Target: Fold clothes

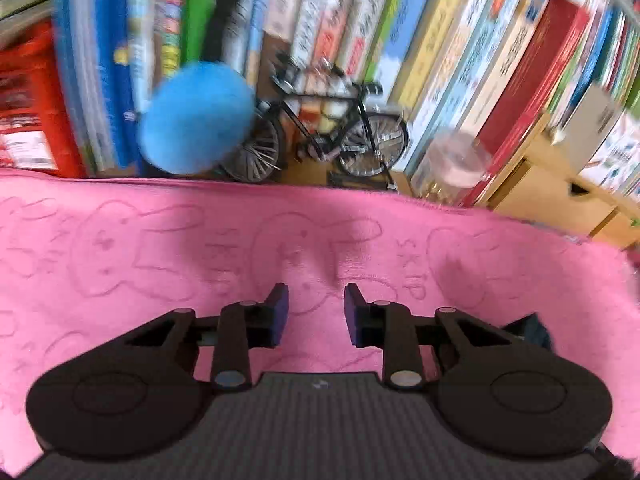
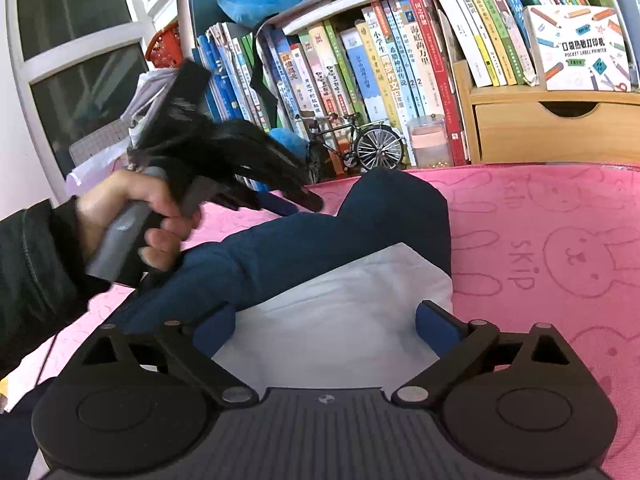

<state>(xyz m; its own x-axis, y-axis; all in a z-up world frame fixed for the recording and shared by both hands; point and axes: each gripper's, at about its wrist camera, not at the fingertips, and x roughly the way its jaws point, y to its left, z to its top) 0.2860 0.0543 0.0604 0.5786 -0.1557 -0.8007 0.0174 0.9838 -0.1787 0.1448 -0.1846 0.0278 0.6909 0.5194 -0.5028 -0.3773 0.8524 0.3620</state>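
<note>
A dark blue garment lies crumpled on a pink bunny-print towel, with a white fabric panel on its near side. My right gripper stands wide open just above the white panel, its blue pads not pressing anything. A hand holds my left gripper, blurred, over the garment's far left end. In the left wrist view my left gripper has a narrow gap between its pads, with only pink towel showing there. A dark blue scrap peeks out at its right.
Behind the towel stands a bookshelf full of books, with a model bicycle, a blue plush ball, a clear jar and a wooden drawer box. A window is at the left.
</note>
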